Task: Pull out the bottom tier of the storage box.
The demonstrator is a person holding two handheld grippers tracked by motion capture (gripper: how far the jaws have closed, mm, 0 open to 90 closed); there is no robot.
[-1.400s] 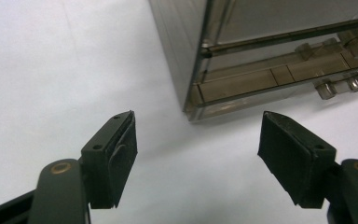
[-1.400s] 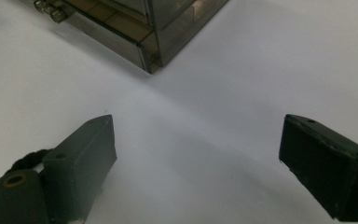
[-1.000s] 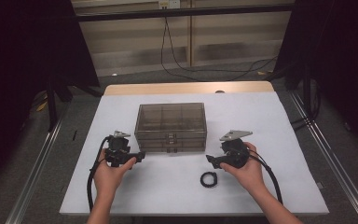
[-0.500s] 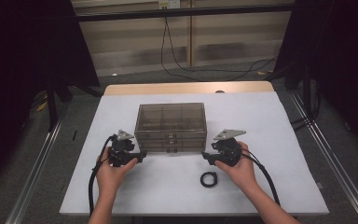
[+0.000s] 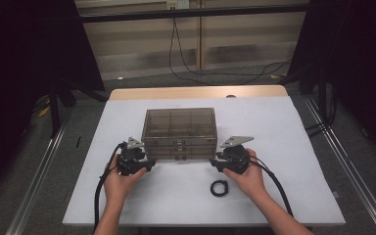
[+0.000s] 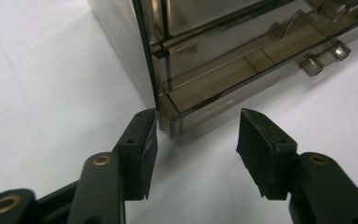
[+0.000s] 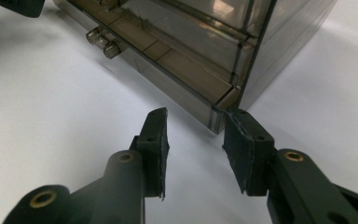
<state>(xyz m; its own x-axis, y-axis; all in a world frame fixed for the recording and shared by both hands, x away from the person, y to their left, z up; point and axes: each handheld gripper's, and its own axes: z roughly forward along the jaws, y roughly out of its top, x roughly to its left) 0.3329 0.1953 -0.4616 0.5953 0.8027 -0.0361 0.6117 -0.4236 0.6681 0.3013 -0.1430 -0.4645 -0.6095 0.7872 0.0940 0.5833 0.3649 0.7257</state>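
Note:
A smoky clear drawer box (image 5: 180,127) stands mid-table. My left gripper (image 5: 149,164) lies at its front left corner and my right gripper (image 5: 215,164) at its front right corner, each in a hand. In the left gripper view the box's bottom corner (image 6: 172,126) sits between the jaws of the left gripper (image 6: 198,123); one pad tip is at the side wall, the other is apart. In the right gripper view the right gripper (image 7: 196,123) straddles the other corner (image 7: 216,119) the same way. Both sets of jaws have just been closing, with only a corner between them and neither clamped on it.
A small black ring (image 5: 219,188) lies on the white table (image 5: 284,147) just in front of the right hand. Drawer knobs (image 7: 100,39) stick out from the box's front. Cables trail from both grippers toward the near edge. A metal rail runs along each side.
Both hands have edged inward to the box's front corners, the right one more than the left. The box and the ring have stayed put.

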